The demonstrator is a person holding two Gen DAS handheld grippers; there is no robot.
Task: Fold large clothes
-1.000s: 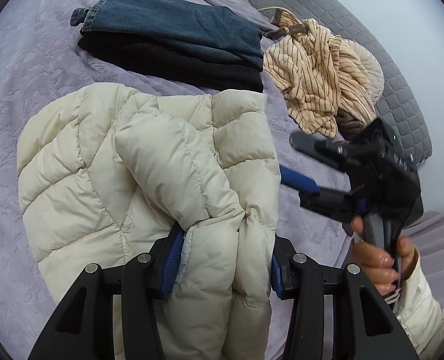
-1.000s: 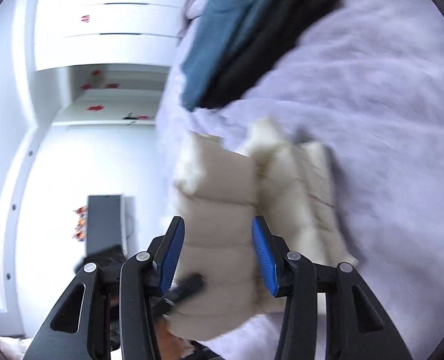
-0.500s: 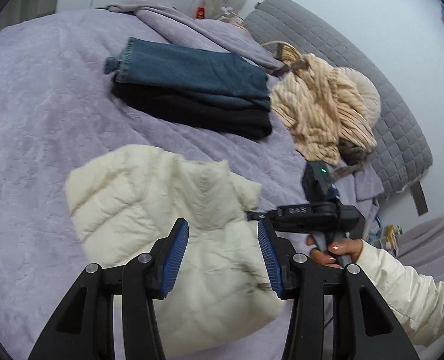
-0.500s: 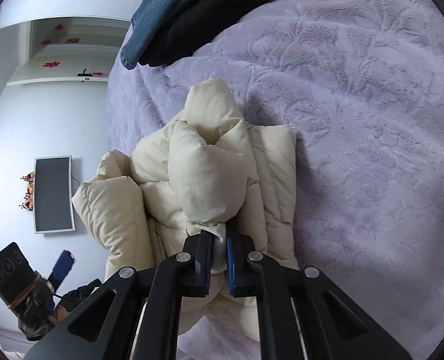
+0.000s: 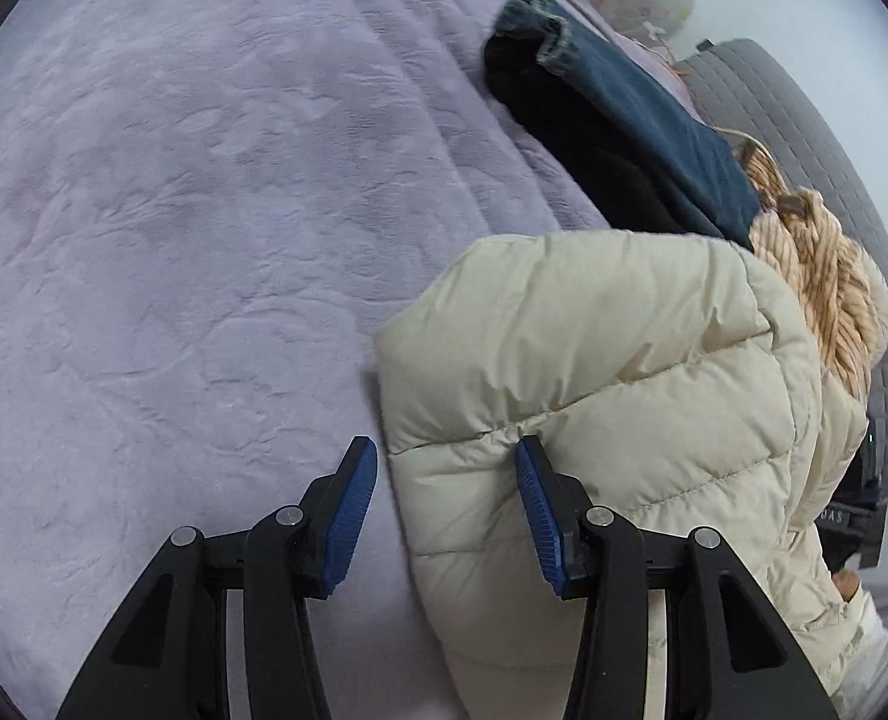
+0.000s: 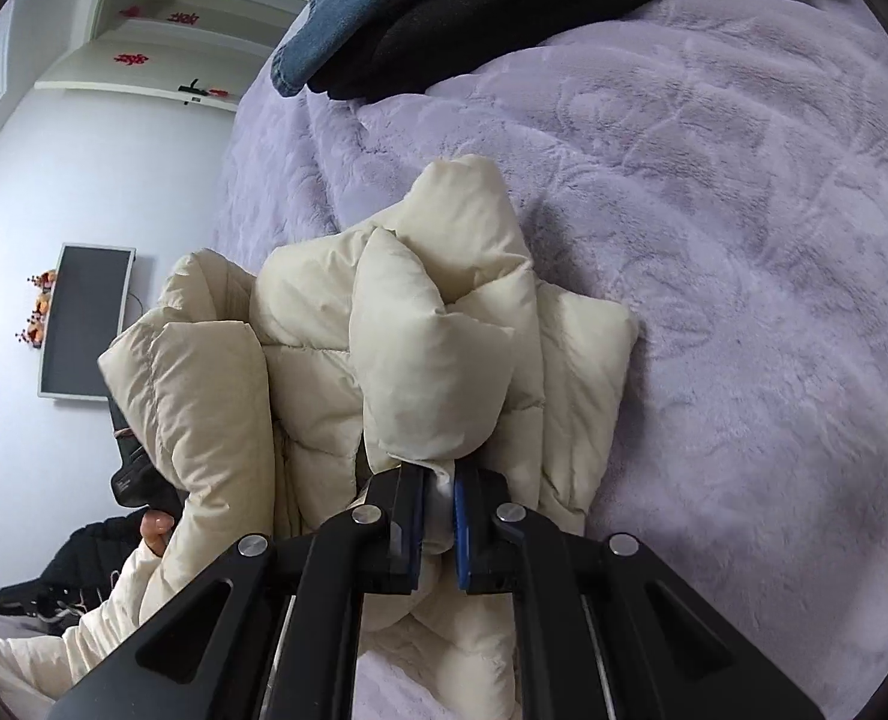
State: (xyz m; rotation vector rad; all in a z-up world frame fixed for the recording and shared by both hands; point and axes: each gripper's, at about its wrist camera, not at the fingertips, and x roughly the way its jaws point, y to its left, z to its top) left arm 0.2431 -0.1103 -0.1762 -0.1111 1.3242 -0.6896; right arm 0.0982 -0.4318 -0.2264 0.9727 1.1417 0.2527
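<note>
A cream puffer jacket (image 5: 612,372) lies bunched on the lilac bed cover (image 5: 192,240). In the left wrist view my left gripper (image 5: 447,510) is open at the jacket's left edge; a padded fold sits between the jaws, and the right pad presses against it. In the right wrist view my right gripper (image 6: 440,510) is shut on a thick fold of the jacket (image 6: 432,360) and holds it up off the cover. The right gripper's body is mostly hidden behind the jacket in the left wrist view.
Folded blue jeans on a black garment (image 5: 636,120) lie at the far side, also in the right wrist view (image 6: 504,6). A tan striped garment (image 5: 828,276) sits by the grey headboard (image 5: 804,120). A wall screen (image 6: 84,318) hangs beyond the bed's edge.
My left gripper let go of the jacket, opened and moved to its left edge. My right gripper closed on a jacket fold and has lifted it.
</note>
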